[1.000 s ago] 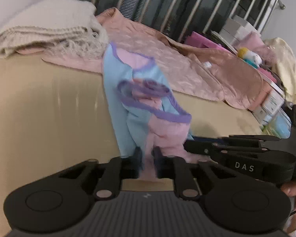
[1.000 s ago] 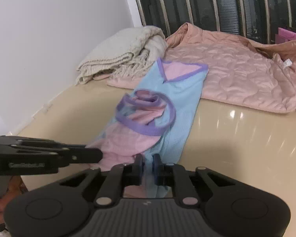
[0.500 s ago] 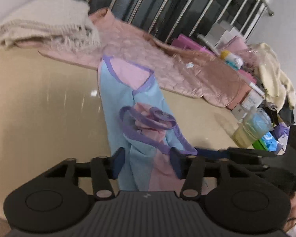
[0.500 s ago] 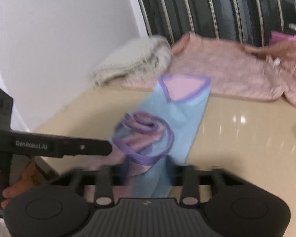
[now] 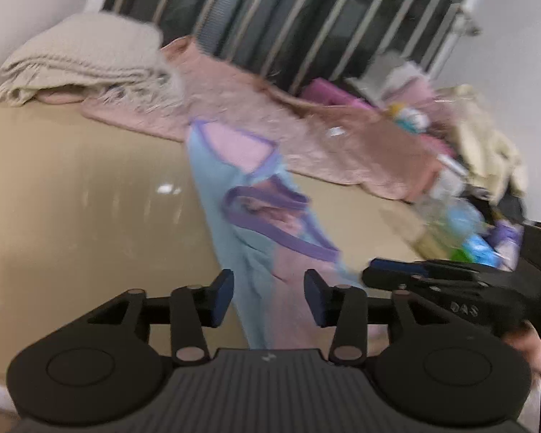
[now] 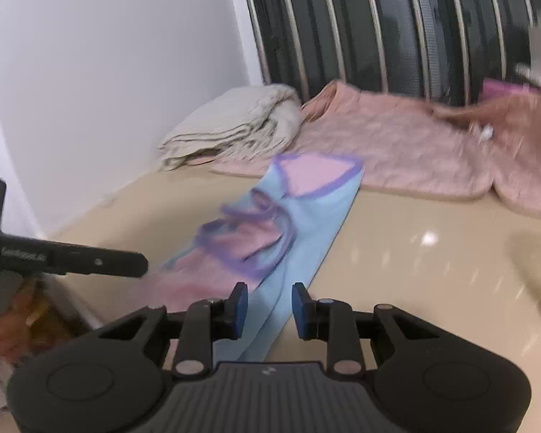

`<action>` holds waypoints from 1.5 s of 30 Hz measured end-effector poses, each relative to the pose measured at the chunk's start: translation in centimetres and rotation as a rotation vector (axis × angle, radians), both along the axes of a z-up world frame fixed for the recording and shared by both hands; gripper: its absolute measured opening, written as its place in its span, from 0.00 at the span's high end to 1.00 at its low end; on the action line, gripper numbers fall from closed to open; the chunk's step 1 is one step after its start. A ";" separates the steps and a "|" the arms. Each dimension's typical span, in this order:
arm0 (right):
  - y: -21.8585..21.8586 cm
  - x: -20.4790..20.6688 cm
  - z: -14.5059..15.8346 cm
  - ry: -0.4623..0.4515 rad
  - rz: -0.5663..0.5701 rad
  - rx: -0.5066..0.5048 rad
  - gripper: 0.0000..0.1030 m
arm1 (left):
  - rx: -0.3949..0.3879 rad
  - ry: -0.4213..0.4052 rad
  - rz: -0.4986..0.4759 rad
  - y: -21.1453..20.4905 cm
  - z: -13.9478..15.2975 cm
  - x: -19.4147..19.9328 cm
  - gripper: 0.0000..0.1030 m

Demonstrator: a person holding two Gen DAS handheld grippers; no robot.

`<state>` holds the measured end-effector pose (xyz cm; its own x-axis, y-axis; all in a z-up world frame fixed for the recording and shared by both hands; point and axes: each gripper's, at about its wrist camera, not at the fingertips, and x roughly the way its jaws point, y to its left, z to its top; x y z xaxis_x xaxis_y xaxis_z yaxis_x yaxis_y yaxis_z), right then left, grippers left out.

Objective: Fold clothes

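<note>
A light blue and pink garment with purple trim (image 5: 256, 216) lies in a long strip on the beige table (image 5: 72, 198), its near end hanging over the front edge. It also shows in the right wrist view (image 6: 292, 216). My left gripper (image 5: 268, 297) is open, its jaws apart above the garment's near end. My right gripper (image 6: 269, 308) is open too, over the blue edge of the garment. The right gripper shows at the right of the left wrist view (image 5: 432, 281); the left one shows at the left of the right wrist view (image 6: 72, 258).
A folded cream knit blanket (image 5: 83, 61) and a pink quilted jacket (image 5: 306, 126) lie at the back of the table. Boxes, bottles and loose clothes (image 5: 469, 180) crowd the far right. A white wall (image 6: 108, 72) is at the left, dark railings (image 6: 396, 29) behind.
Both grippers were shut on the garment's near end a second ago. They have opened, let it go and drawn back a little. The garment now rests on the table.
</note>
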<state>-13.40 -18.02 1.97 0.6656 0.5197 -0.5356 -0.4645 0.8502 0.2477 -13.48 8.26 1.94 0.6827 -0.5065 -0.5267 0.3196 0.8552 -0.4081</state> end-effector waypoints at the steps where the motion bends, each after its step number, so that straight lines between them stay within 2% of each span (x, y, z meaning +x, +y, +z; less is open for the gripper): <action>1: -0.3 -0.3 -0.1 0.025 0.016 0.027 0.75 | -0.019 0.006 -0.023 -0.1 -0.2 -0.5 0.58; 2: -0.5 -0.4 -0.2 0.049 0.029 0.047 0.76 | -0.034 0.013 -0.045 -0.3 -0.5 -0.9 0.60; 4: 0.1 -0.4 -1.0 0.091 0.043 0.051 0.95 | -0.012 0.043 -0.052 -0.9 -1.4 -1.1 0.83; 5: 0.3 -0.5 -1.3 0.107 0.043 0.053 0.99 | 0.002 0.072 -0.032 -1.1 -1.8 -0.9 0.93; 7: 0.2 -1.1 -1.2 0.117 0.021 0.044 0.99 | -0.046 0.102 -0.012 -0.5 -2.1 -1.1 0.93; 10: -0.2 -2.7 -0.7 0.100 0.001 0.013 0.98 | -0.058 0.147 0.003 0.1 -1.8 -1.9 0.91; 11: -0.1 -3.2 -0.5 0.065 0.006 -0.020 0.92 | -0.051 0.153 0.002 0.2 -1.8 -2.3 0.89; 12: 0.1 -4.1 -0.1 0.010 0.024 -0.065 0.82 | -0.020 0.134 -0.020 0.3 -1.5 -2.7 0.80; 13: 0.4 -5.0 0.2 -0.050 0.052 -0.115 0.72 | 0.036 0.073 -0.037 0.2 -1.0 -3.5 0.74; 14: 0.8 -6.0 0.5 -0.133 0.111 -0.182 0.53 | 0.092 0.012 -0.054 0.1 -0.4 -4.3 0.63; 15: 1.4 -7.2 0.7 -0.241 0.190 -0.263 0.50 | 0.163 -0.058 -0.072 -0.2 0.1 -5.1 0.51; 17: 2.8 -8.9 0.6 -0.412 0.346 -0.440 0.50 | 0.440 -0.268 -0.126 -2.8 0.7 -7.2 0.39; 18: 3.7 -9.1 0.1 -0.449 0.426 -0.532 0.52 | 0.573 -0.373 -0.172 -4.2 0.1 -7.9 0.35; 20: 5.2 -8.7 -1.2 -0.485 0.561 -0.682 0.52 | 0.825 -0.577 -0.266 -7.0 -1.2 -9.3 0.35; 22: 6.1 -8.1 -2.1 -0.518 0.631 -0.770 0.52 | 0.955 -0.709 -0.365 -8.1 -3.4 -9.8 0.35; 24: 6.6 -7.5 -2.7 -0.542 0.679 -0.832 0.52 | 0.984 -0.695 -0.480 -8.5 -4.5 -9.2 0.35; 26: 6.7 -6.8 -2.9 -0.525 0.712 -0.854 0.56 | 1.024 -0.691 -0.523 -8.8 -5.5 -8.5 0.37; 27: 6.7 -6.5 -2.9 -0.517 0.707 -0.855 0.66 | 1.030 -0.668 -0.545 -8.9 -5.7 -8.1 0.48; 28: 6.6 -6.3 -2.8 -0.513 0.691 -0.845 0.67 | 1.031 -0.645 -0.562 -8.8 -5.8 -7.8 0.54; 31: 6.1 -6.3 -1.8 -0.471 0.665 -0.769 0.85 | 0.967 -0.589 -0.549 -8.1 -4.9 -7.6 0.67; 32: 5.8 -6.5 -1.4 -0.457 0.655 -0.741 0.95 | 0.945 -0.571 -0.545 -7.9 -4.6 -7.6 0.78; 33: 5.4 -6.7 -0.9 -0.440 0.651 -0.710 0.95 | 0.919 -0.550 -0.545 -7.6 -3.9 -7.8 0.87; 39: 2.8 -7.5 3.3 -0.266 0.745 -0.493 0.96 | 0.674 -0.357 -0.701 -6.0 1.7 -7.9 0.90; 42: 1.1 -4.8 6.4 -0.183 0.767 -0.358 0.96 | 0.489 -0.266 -0.668 -4.1 4.7 -4.5 0.90; 45: 0.3 -0.6 8.1 -0.153 0.735 -0.297 0.96 | 0.369 -0.201 -0.616 -3.3 6.0 -0.1 0.90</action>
